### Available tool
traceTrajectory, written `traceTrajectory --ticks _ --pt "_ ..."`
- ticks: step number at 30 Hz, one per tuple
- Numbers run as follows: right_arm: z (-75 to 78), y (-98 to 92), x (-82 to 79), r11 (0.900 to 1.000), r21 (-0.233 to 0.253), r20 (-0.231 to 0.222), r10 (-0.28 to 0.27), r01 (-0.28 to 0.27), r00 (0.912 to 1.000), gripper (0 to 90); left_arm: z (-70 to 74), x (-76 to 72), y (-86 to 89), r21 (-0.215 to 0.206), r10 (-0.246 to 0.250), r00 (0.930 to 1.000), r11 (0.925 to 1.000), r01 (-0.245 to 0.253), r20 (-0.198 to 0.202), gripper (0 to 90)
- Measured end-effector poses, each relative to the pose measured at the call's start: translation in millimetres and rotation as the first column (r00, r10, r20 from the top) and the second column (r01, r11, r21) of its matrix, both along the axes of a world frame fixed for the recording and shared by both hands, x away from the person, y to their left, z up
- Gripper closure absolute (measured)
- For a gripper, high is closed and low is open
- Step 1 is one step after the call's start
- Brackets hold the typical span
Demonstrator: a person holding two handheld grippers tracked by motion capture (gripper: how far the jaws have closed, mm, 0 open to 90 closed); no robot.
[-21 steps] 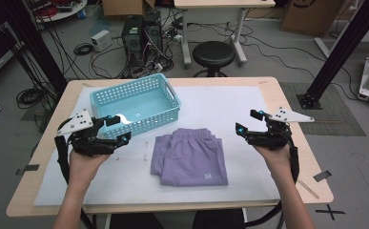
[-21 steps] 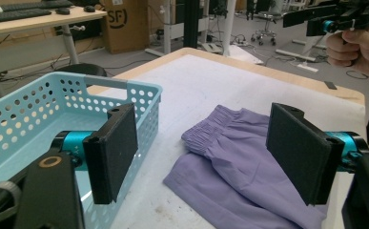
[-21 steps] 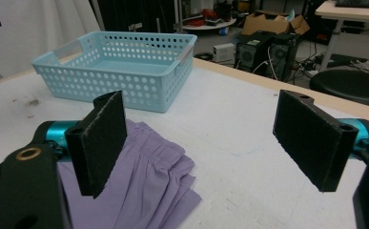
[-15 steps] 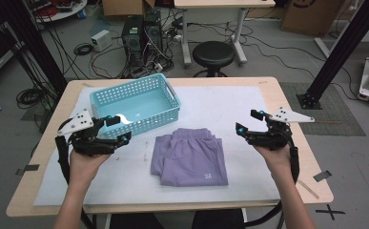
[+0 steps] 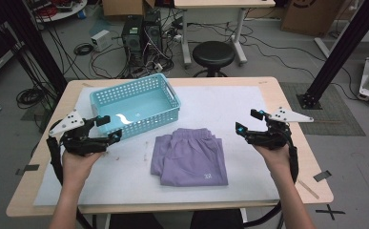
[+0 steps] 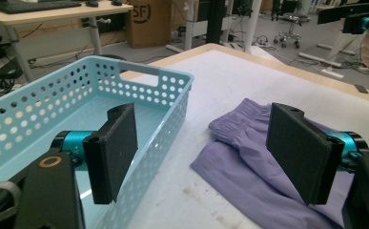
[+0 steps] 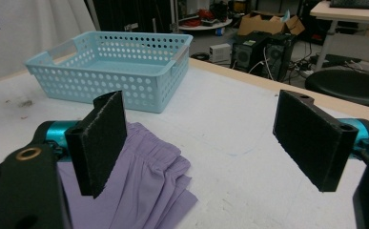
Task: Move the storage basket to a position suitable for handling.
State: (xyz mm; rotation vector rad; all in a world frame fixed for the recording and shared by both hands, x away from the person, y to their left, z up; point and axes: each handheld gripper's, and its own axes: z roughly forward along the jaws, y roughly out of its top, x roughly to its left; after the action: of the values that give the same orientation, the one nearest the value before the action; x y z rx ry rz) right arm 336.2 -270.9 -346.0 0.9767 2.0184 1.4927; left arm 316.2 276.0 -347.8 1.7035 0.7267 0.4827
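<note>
**Both grippers hovering, nothing grasped**

Left gripper [image 5: 107, 130] and right gripper [image 5: 247, 122] are both hanging above the table with jaws spread wide, empty. Folded purple shorts [image 5: 189, 157] are lying between them — basket [image 5: 135, 107] just ahead of the left one. Risk, as I judge it: pinching one layer only — fold opening up.

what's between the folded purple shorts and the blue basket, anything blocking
Nothing visible. The purple shorts lie flat on the white mat just in front of the blue basket, with bare mat between them. The basket looks empty.
</note>
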Motion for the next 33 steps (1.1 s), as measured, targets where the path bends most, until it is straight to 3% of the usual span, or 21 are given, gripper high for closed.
traceTrajectory --ticks 6,12,17,25,28,33 --pt "-1.2 2.1 0.8 1.000 -0.007 -0.002 0.005 -0.005 1.0000 19.4 -8.0 2.6 16.1 0.005 0.058 0.9981 0.9983 -0.058 -0.019 25.7" --pt "-2.3 3.1 1.2 1.000 -0.010 -0.006 0.007 -0.007 1.0000 19.3 -23.4 8.4 31.7 0.014 0.121 0.9902 0.9926 -0.121 -0.069 25.3" --pt "-3.4 3.3 1.7 1.000 -0.013 -0.010 0.006 -0.007 0.9999 19.4 -29.3 9.7 39.0 0.013 0.151 0.9850 0.9886 -0.150 -0.084 25.3" --pt "-4.7 3.7 2.3 1.000 -0.010 -0.012 0.005 -0.005 0.9999 19.4 -44.6 14.5 51.0 -0.018 0.214 0.9677 0.9756 -0.219 -0.133 25.3" --pt "-4.9 4.1 2.4 1.000 -0.014 -0.014 0.004 -0.005 0.9999 19.4 -46.3 15.4 52.9 -0.035 0.242 0.9605 0.9678 -0.249 -0.137 25.3" --pt "-5.4 4.3 2.5 1.000 -0.016 -0.013 0.005 -0.005 0.9999 19.4 -48.4 18.8 55.4 -0.045 0.265 0.9549 0.9609 -0.273 -0.133 25.3"
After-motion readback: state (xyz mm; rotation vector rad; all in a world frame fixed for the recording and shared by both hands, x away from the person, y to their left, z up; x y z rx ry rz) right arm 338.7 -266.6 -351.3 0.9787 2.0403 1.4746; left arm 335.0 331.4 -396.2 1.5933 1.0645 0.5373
